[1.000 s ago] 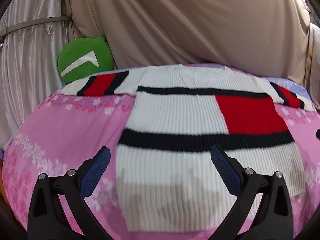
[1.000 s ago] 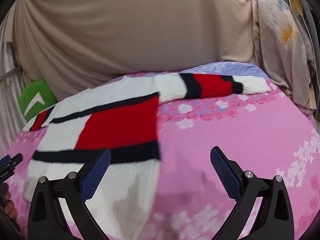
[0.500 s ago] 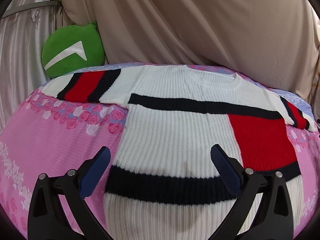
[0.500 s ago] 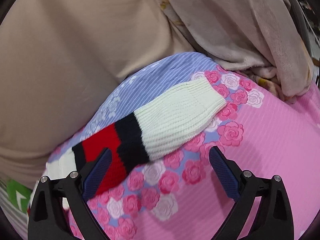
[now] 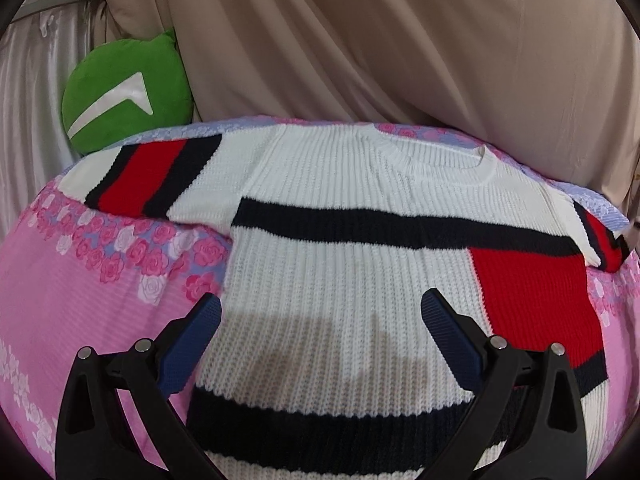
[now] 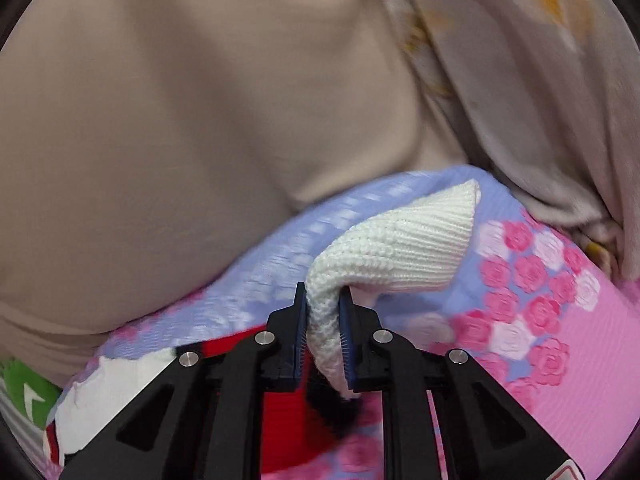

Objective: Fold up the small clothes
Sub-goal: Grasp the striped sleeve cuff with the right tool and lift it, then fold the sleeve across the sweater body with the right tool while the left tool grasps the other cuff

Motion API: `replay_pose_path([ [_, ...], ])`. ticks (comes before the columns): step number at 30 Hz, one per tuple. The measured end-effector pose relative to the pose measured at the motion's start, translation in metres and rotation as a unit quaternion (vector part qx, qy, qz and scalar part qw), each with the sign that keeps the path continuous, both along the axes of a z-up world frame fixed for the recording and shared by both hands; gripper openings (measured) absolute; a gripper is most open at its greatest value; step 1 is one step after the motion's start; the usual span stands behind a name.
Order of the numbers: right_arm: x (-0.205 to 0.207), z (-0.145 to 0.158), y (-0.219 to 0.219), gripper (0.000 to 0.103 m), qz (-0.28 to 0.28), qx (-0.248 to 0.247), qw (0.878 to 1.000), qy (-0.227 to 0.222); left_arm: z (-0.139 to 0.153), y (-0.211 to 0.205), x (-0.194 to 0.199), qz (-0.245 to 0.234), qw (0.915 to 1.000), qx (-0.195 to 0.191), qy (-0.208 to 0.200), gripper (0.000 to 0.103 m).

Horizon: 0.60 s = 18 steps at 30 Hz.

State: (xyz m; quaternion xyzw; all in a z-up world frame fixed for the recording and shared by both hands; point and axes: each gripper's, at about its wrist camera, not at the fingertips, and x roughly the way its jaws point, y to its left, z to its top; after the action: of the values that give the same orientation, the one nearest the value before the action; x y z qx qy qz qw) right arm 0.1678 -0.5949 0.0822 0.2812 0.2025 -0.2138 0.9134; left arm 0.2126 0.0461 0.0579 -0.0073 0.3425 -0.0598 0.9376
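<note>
Left wrist view. My left gripper (image 5: 320, 316), black arms with blue ribbed pads, stands wide with nothing between the pads; it hangs over the lower body of the white ribbed knit sweater with navy bands and red blocks (image 5: 348, 240). The sweater lies flat, front up, on the pink bedsheet printed with roses and a lilac border (image 5: 80, 300), neckline at the far side, one sleeve spread to the left. The far right sleeve is foreshortened at the frame edge, and the hem is cut off below my gripper arms. A round green plush cushion with a white chevron mark (image 5: 124, 92) sits behind the bed against beige draped cloth (image 5: 400, 40).

Right wrist view. My right gripper (image 6: 323, 330) is closing, and its pads pinch the white cuff of the sweater's sleeve (image 6: 400, 244), which bunches up and lifts off the sheet. The sleeve's red and navy part is mostly hidden under the gripper arms. A pale floral fabric (image 6: 540, 80) hangs at upper right, blurred.
</note>
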Motion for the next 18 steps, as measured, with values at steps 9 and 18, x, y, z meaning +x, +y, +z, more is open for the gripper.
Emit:
replay_pose_path([
  [9,0.109,0.087,0.289,0.015,0.31,-0.149,0.938,-0.041,0.037,-0.005,0.014,-0.016,0.9983,-0.008,-0.055,0.098],
  [18,0.185,-0.048,0.5,0.02,0.501,-0.174,0.84,0.12,0.023,0.011,0.061,-0.046,0.9959,-0.078,-0.003,0.098],
])
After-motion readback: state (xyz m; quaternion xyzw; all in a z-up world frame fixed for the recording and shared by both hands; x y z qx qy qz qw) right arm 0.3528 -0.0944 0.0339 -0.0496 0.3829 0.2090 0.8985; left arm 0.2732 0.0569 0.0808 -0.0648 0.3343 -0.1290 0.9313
